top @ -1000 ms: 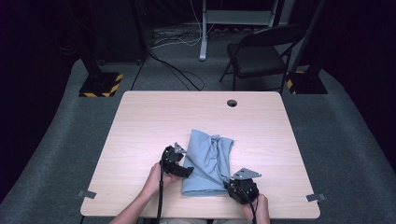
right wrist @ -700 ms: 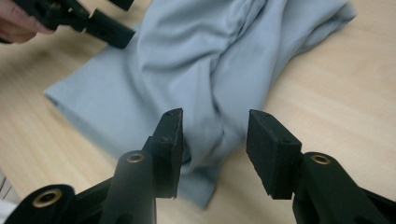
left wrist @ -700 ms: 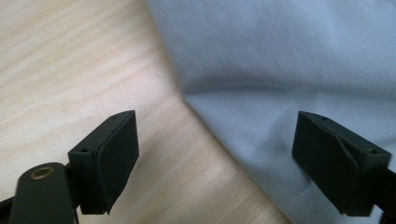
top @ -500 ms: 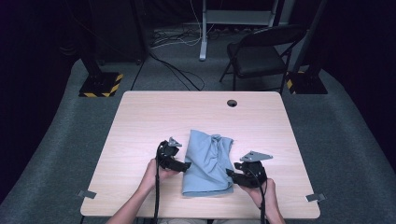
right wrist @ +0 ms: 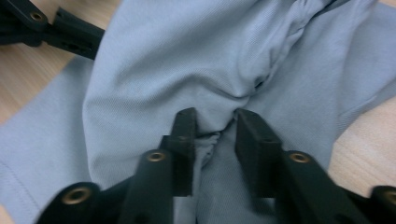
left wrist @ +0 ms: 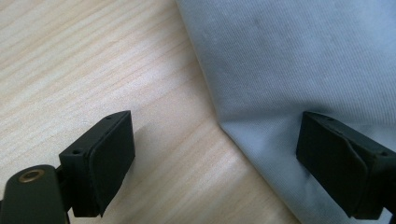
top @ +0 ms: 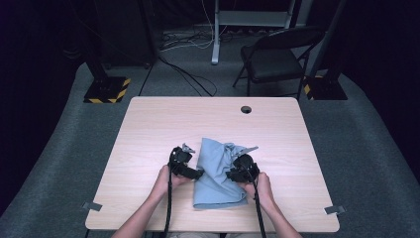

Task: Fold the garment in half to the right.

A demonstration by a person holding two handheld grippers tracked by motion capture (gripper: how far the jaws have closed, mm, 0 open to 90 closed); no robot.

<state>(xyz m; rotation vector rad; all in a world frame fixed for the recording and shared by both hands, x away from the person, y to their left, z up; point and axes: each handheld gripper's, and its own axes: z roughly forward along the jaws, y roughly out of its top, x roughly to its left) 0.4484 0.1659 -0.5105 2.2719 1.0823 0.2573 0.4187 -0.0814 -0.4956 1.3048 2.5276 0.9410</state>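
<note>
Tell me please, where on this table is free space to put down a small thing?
The table is bare along its far edge around the round hole, down its left side, and right of the blue cloth. The near middle is crowded: the left hand-held gripper and right hand-held gripper flank the cloth.

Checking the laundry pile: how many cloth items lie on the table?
1: a blue-grey garment at the table's near middle, between both grippers. Its folds could hide another piece.
</note>
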